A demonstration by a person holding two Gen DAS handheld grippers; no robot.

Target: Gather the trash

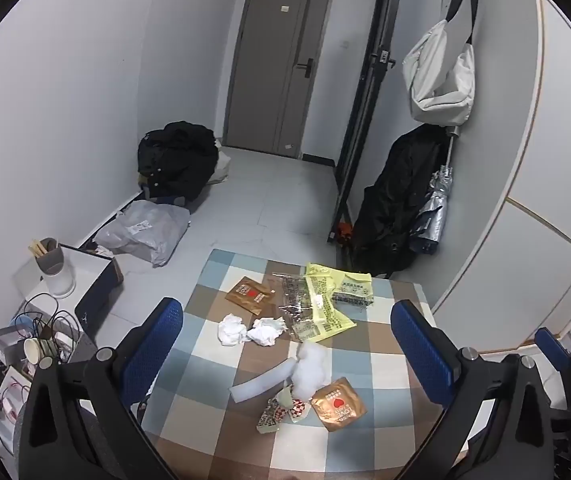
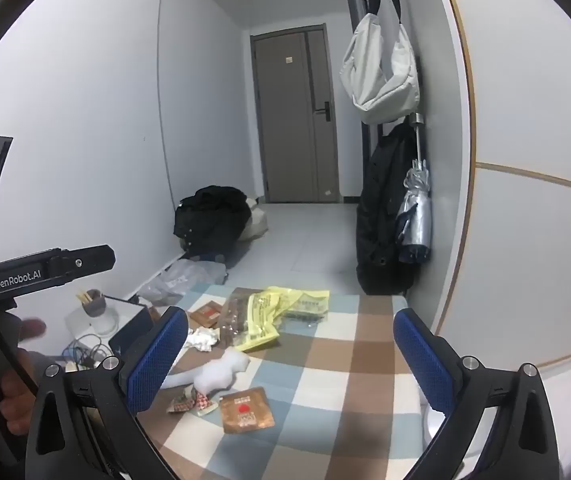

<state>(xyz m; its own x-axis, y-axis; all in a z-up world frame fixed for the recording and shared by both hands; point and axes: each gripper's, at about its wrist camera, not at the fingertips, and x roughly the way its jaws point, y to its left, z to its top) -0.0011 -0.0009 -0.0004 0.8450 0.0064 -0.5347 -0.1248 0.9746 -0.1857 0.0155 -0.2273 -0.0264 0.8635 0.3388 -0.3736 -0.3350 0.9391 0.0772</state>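
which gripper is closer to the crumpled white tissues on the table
Left. The crumpled white tissues lie just ahead of the open left gripper, between its fingers' line. From the right gripper they sit off to its left, beside its left finger.

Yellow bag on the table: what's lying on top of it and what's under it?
A clear printed wrapper overlaps the left part of the yellow bag. Under the bag only the checkered cloth shows around its edges; whatever the bag covers cannot be seen.
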